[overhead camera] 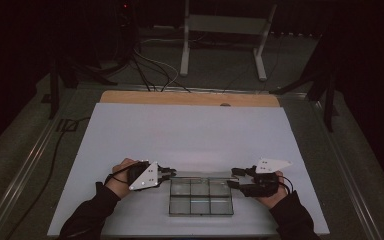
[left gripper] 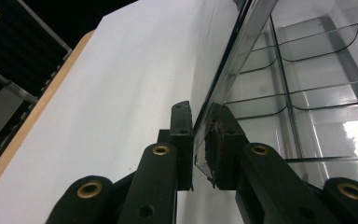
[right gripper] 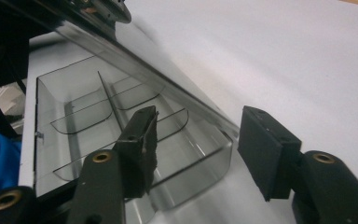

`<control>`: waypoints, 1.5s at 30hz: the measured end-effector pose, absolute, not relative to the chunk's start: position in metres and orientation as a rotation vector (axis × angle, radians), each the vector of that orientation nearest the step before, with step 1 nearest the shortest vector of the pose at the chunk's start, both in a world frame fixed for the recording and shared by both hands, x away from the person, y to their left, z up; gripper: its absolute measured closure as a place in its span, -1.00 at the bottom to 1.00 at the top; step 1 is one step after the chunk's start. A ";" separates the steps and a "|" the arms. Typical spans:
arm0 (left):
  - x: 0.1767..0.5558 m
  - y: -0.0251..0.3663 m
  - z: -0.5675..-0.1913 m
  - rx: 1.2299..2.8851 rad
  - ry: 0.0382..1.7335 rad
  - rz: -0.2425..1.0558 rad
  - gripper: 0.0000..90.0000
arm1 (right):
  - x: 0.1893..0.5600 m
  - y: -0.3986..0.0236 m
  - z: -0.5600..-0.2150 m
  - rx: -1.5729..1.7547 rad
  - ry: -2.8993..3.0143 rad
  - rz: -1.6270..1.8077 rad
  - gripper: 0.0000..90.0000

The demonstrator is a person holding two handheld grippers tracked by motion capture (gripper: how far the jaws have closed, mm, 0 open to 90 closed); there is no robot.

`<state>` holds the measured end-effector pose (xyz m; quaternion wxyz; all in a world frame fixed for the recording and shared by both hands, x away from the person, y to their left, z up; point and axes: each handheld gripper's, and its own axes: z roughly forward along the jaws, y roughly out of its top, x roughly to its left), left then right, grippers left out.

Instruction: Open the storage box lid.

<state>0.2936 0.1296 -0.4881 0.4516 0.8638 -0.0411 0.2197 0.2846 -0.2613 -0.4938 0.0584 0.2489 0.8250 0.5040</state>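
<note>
A clear plastic compartment box (overhead camera: pixel 200 196) lies near the front edge of the white table. Its thin clear lid (left gripper: pixel 242 42) stands raised along the box's far side. My left gripper (overhead camera: pixel 172 172) is at the box's left far corner; in the left gripper view this gripper (left gripper: pixel 199 112) is shut on the lid's edge. My right gripper (overhead camera: pixel 235 178) is at the box's right far corner. In the right gripper view it (right gripper: pixel 200 133) is open, one jaw over a compartment of the box (right gripper: pixel 98 126), the other outside, with the lid's (right gripper: pixel 135 60) end between them, untouched.
The white table top (overhead camera: pixel 190 130) stretches beyond the box to a wooden strip (overhead camera: pixel 190 97) at the far edge. Beyond it, cables (overhead camera: pixel 150 70) and a metal frame's legs (overhead camera: pixel 260 55) stand on the dark floor.
</note>
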 end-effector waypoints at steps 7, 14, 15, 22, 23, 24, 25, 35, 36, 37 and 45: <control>0.294 0.130 -0.488 2.135 -0.097 0.540 0.87 | 0.289 -0.258 -0.493 0.748 2.473 1.555 0.25; 0.296 0.130 -0.487 2.133 -0.073 0.521 0.87 | 0.292 -0.260 -0.495 0.771 2.458 1.572 0.39; 0.296 0.130 -0.487 2.131 -0.069 0.515 0.87 | 0.293 -0.260 -0.495 0.771 2.455 1.575 0.40; 0.300 0.130 -0.487 2.123 -0.016 0.483 0.90 | 0.294 -0.261 -0.494 0.795 2.446 1.593 0.47; 0.300 0.130 -0.486 2.121 -0.002 0.475 0.90 | 0.294 -0.262 -0.494 0.801 2.445 1.594 0.49; 0.301 0.130 -0.486 2.121 0.009 0.468 0.90 | 0.295 -0.262 -0.494 0.806 2.444 1.596 0.50; 0.301 0.130 -0.486 2.118 0.021 0.460 0.90 | 0.295 -0.262 -0.494 0.812 2.443 1.597 0.50; 0.305 0.129 -0.486 2.109 0.095 0.422 0.91 | 0.296 -0.260 -0.494 0.851 2.425 1.604 0.53; 0.305 0.129 -0.486 2.107 0.102 0.417 0.91 | 0.296 -0.260 -0.494 0.854 2.424 1.604 0.54; 0.306 0.129 -0.486 2.103 0.120 0.406 0.91 | 0.297 -0.260 -0.494 0.855 2.422 1.602 0.54; 0.309 0.126 -0.486 2.101 0.182 0.390 0.91 | 0.299 -0.258 -0.493 0.904 2.404 1.600 0.61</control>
